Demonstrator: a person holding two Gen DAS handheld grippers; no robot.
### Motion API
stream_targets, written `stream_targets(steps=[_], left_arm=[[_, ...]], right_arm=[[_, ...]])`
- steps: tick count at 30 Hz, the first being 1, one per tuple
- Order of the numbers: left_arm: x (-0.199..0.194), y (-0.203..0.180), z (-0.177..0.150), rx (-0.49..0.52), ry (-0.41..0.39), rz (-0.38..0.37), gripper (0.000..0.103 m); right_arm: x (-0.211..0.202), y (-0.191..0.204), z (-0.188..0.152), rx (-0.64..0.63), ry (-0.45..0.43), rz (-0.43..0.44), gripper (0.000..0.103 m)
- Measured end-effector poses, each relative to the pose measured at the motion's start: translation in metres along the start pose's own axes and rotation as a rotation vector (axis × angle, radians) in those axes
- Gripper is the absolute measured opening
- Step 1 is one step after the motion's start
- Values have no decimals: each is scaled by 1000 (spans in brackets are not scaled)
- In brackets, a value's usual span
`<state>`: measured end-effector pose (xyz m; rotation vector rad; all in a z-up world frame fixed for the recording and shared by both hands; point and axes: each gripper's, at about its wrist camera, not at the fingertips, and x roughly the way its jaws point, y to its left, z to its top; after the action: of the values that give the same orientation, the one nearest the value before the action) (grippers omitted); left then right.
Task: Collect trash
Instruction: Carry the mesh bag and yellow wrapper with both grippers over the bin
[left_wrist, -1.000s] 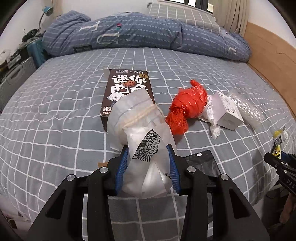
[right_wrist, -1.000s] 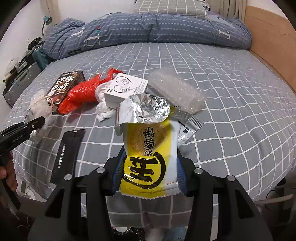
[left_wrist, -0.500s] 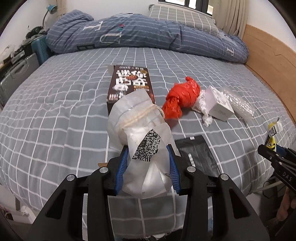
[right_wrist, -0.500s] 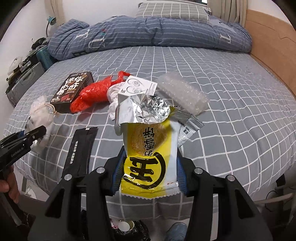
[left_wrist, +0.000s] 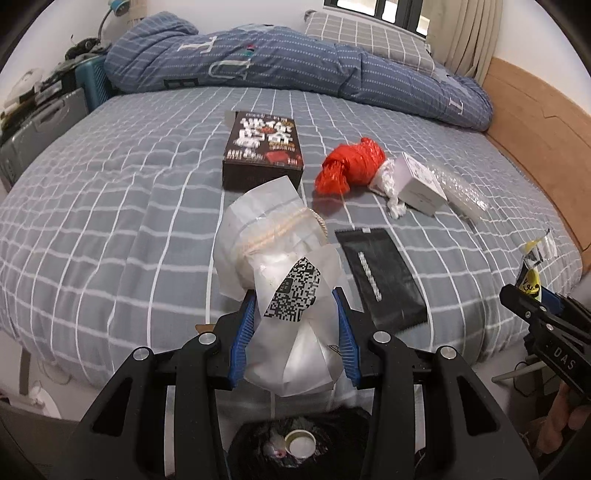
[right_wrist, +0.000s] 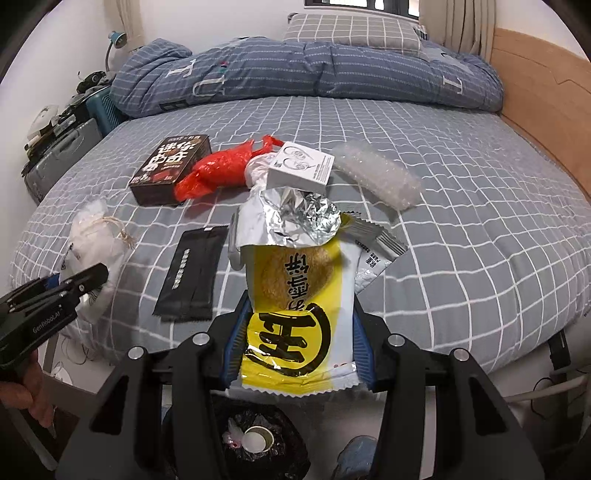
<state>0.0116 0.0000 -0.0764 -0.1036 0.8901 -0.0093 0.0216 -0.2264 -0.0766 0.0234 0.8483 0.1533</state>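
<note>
My left gripper (left_wrist: 295, 314) is shut on a white paper bag (left_wrist: 280, 266) tied with string and bearing a QR sticker. My right gripper (right_wrist: 297, 325) is shut on a yellow snack packet (right_wrist: 299, 295) with a torn foil top. Both are held off the near edge of the bed (left_wrist: 92, 221), above a black-lined trash bin (left_wrist: 295, 439) that holds a paper cup (right_wrist: 256, 439). On the bed lie a dark box (left_wrist: 264, 147), a red plastic bag (left_wrist: 351, 166), a white box (left_wrist: 421, 184), bubble wrap (left_wrist: 461, 188) and a black sachet (left_wrist: 384, 277).
A rolled blue duvet (left_wrist: 277, 70) and pillow lie at the bed's far end. A wooden headboard (left_wrist: 535, 122) runs along the right. Cases and clutter (left_wrist: 37, 118) stand left of the bed. A person's hand (right_wrist: 26, 391) holds the left gripper's handle.
Both grippers have drawn back from the bed with their loads; the bed's edge and the trash bin below have come into view.
</note>
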Motion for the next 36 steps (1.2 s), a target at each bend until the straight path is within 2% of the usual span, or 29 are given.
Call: stream_targets(steps=[11,22,36], left_arm=[[-19,-2,-36,7,12,10,40],[-30,-4,-67,9,39,15,40],[-34,12,-121,-27,122,19,40]], right_arm=[[-21,11,-37,-5,14,6,47],[-34,24,-59,-16,26,30,47],[-33,51,-104,-50,105,58,47]])
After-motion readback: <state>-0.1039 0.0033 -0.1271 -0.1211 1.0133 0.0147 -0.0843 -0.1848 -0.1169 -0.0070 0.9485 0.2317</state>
